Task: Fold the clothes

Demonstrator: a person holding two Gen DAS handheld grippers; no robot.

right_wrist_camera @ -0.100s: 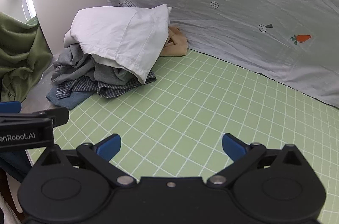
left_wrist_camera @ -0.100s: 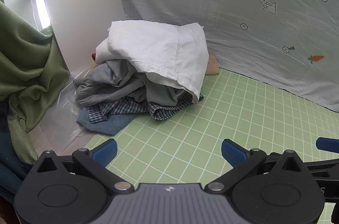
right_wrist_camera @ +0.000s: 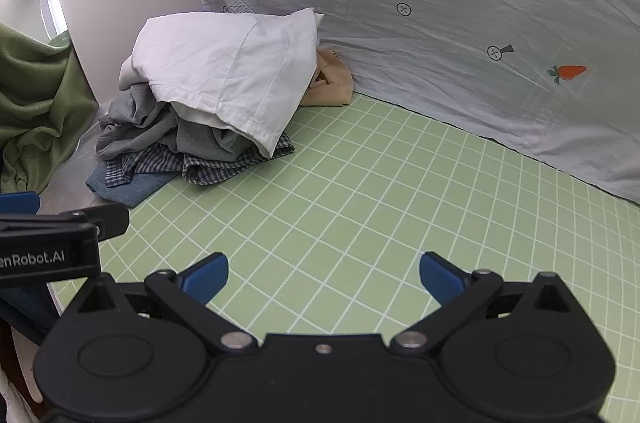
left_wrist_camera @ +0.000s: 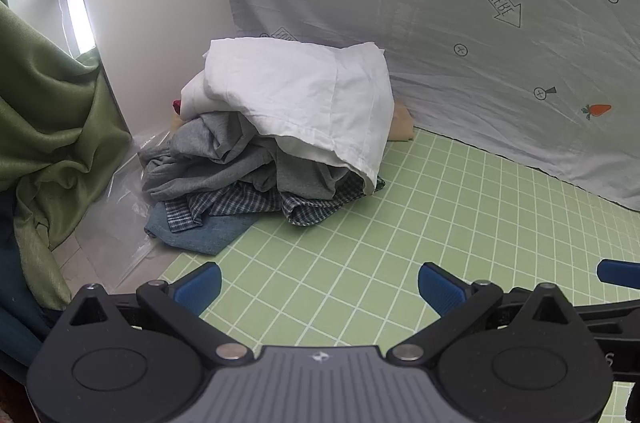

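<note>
Left wrist view: left hand-held gripper [left_wrist_camera: 319, 287] spread wide, holding nothing; right hand-held gripper [right_wrist_camera: 323, 273] too, clothes pile [left_wrist_camera: 272, 147] well ahead on the green grid mat [left_wrist_camera: 400, 243].

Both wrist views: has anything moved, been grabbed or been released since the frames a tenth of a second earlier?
Nothing visibly changed. The left gripper and right gripper are both open and empty over the green grid mat, apart from the pile. The white cloth still tops the grey garment, checked shirt and blue denim piece.
</note>
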